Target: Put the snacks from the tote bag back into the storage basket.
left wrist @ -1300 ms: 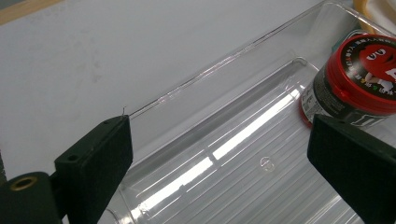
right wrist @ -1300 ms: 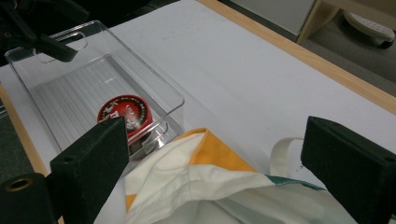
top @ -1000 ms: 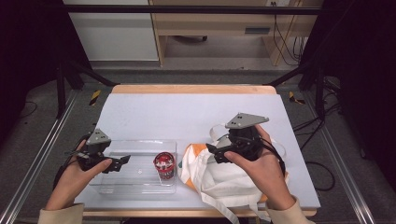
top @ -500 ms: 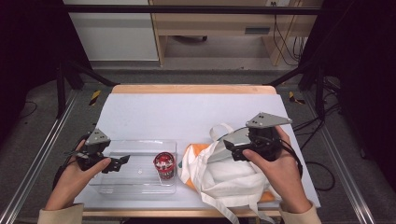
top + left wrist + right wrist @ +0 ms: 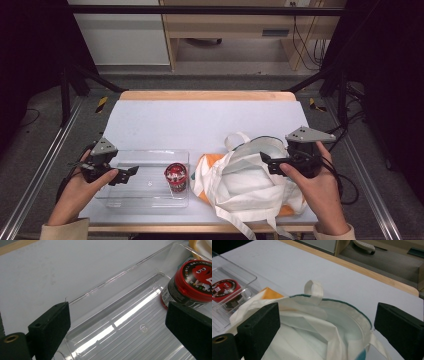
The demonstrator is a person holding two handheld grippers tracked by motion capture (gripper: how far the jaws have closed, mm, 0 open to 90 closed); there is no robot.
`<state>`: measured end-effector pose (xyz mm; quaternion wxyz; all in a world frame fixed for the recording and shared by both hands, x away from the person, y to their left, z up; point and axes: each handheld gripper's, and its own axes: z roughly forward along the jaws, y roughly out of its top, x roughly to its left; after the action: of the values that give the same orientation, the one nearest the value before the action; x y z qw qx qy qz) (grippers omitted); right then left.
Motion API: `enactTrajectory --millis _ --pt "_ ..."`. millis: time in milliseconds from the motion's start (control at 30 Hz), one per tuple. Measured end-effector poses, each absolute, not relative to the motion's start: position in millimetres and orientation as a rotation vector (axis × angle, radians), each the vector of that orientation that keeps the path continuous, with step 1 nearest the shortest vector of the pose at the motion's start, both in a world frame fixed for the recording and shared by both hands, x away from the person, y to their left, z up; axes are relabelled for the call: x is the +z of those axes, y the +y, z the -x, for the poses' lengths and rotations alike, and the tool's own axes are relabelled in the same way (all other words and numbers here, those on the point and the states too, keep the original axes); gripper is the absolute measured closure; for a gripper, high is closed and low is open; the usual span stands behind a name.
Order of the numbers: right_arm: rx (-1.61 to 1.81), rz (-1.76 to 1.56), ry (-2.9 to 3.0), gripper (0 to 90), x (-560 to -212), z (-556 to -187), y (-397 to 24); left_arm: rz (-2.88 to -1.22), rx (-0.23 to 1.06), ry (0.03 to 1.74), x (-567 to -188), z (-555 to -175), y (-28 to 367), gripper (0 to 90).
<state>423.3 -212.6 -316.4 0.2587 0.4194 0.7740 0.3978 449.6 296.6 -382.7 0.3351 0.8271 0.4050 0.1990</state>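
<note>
A clear plastic tray (image 5: 145, 200) lies at the front left, with a red-lidded candy jar (image 5: 175, 176) standing in its right end. My left gripper (image 5: 127, 174) hovers over the tray's left half, open, and the jar (image 5: 192, 282) sits just past its right jaw. A white tote bag (image 5: 250, 192) lies at the front right on something orange (image 5: 206, 161). My right gripper (image 5: 267, 162) is at the bag's right side, open, jaws spread above the bag's gaping green-trimmed mouth (image 5: 312, 335). One handle loop (image 5: 314, 290) stands up at the far rim.
The table's wooden far edge (image 5: 210, 95) lies beyond a wide white surface (image 5: 200, 122). Bag straps trail over the front edge (image 5: 250, 227). Metal frame rails (image 5: 40, 170) run along both sides. A cable (image 5: 345, 185) trails from the right gripper.
My right gripper has moved to the right and slightly toward me, and the bag's mouth now gapes wider. The left gripper, the tray and the jar have stayed put.
</note>
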Motion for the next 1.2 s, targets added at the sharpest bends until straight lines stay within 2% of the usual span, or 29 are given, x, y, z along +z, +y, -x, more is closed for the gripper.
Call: enactTrajectory --millis 567,1200 --pt "1.064 -1.263 2.050 6.6 -349.2 -415.1 -247.7 -2.163 0.516 1.055 -383.2 -449.3 296.0 6.0" --pt "1.088 -1.363 2.007 5.9 -389.1 -412.9 -268.6 -2.164 0.514 1.058 -383.5 -449.2 296.3 6.0"
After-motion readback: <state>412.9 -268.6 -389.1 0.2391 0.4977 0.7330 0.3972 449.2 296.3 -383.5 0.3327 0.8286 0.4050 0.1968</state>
